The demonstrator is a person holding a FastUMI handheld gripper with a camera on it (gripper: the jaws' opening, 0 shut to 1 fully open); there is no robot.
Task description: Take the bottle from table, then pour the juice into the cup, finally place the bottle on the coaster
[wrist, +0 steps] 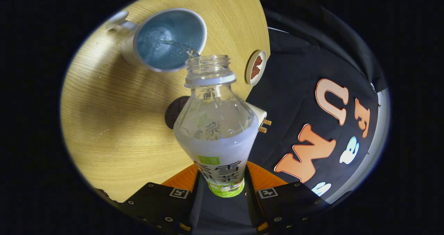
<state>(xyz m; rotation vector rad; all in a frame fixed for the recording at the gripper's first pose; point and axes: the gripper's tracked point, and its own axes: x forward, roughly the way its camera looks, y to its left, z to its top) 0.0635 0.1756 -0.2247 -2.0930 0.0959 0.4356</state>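
One bottle (215, 131) sits centre frame, uncapped, clamped between both fingers of the gripper (222, 190) at its labelled lower body. Neck tilted toward the cup (163, 40) in the upper left; thin clear stream runs from mouth into cup. Cloudy liquid fills the bottle's lower half. Round coaster (256, 67) lies right of the cup, near the wooden table (114, 124) edge. Dark disc (173, 111) partly hidden behind the bottle.
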